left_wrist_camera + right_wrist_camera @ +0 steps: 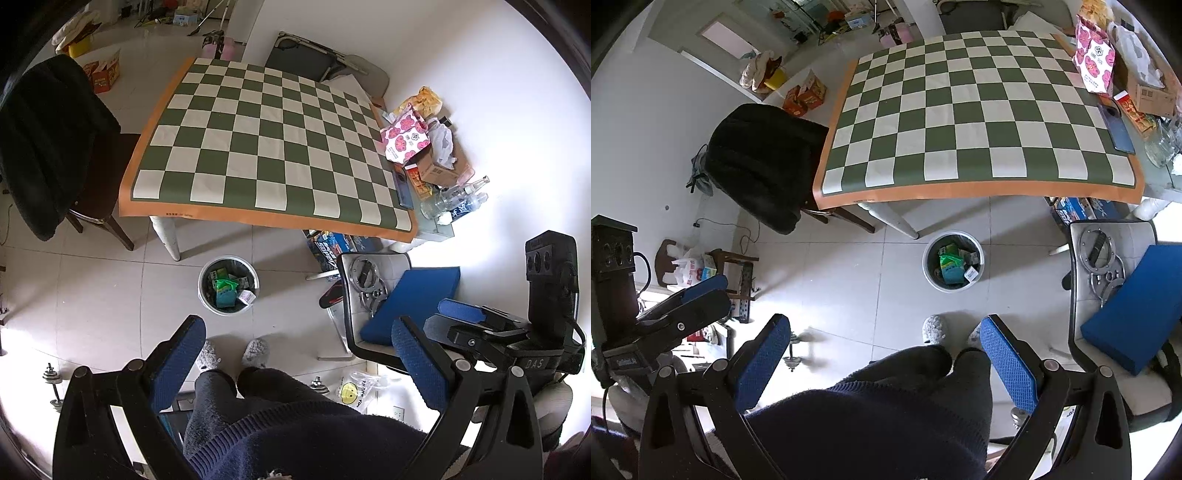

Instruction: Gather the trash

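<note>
Both our grippers, left gripper (295,365) and right gripper (886,360), hang released and empty. Trash in the bin (228,286) looks light, crushable: we'd pinch wrappers by an edge.

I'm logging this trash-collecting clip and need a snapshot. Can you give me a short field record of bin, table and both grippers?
bin: round trash bin on the tiled floor in front of the table, already holding wrappers and small cartons
table: checkered cloth bare in the middle; clutter along its right edge, including a pink flowered bag and a phone
left gripper: open, empty, held above the person's legs
right gripper: open, empty
</note>
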### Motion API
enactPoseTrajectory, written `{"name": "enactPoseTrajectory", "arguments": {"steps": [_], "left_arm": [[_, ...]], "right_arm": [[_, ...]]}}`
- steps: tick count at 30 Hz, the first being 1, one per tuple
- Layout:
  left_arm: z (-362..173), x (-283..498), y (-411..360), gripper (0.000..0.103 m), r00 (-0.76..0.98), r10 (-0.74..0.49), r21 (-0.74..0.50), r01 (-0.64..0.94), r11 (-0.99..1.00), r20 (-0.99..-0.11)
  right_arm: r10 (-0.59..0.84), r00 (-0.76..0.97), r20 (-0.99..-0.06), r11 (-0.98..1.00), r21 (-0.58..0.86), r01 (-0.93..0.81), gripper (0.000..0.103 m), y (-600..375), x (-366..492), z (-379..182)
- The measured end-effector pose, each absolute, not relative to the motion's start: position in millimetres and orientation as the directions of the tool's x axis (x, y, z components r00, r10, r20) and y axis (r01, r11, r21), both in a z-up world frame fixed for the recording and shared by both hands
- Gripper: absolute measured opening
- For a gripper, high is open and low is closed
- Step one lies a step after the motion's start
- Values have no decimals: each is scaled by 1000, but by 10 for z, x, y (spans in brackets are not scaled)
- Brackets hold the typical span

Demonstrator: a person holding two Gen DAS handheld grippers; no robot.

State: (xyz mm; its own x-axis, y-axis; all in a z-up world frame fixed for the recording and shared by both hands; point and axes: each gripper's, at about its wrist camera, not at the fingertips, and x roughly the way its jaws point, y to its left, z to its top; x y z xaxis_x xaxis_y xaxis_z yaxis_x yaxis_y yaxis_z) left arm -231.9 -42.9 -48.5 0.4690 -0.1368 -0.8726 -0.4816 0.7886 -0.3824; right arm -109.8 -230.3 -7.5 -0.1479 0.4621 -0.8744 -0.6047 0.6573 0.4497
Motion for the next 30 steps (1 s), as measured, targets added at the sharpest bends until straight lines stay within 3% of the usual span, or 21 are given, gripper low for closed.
{"name": "enactPoseTrajectory", "arguments": {"steps": [30], "left_arm": [[-479,-2218,-584,103,470,-159,-399,-471,787,-868]], "right_arm": [[463,-145,-875,657,448,-606,103,-2296,-1086,-25]]}}
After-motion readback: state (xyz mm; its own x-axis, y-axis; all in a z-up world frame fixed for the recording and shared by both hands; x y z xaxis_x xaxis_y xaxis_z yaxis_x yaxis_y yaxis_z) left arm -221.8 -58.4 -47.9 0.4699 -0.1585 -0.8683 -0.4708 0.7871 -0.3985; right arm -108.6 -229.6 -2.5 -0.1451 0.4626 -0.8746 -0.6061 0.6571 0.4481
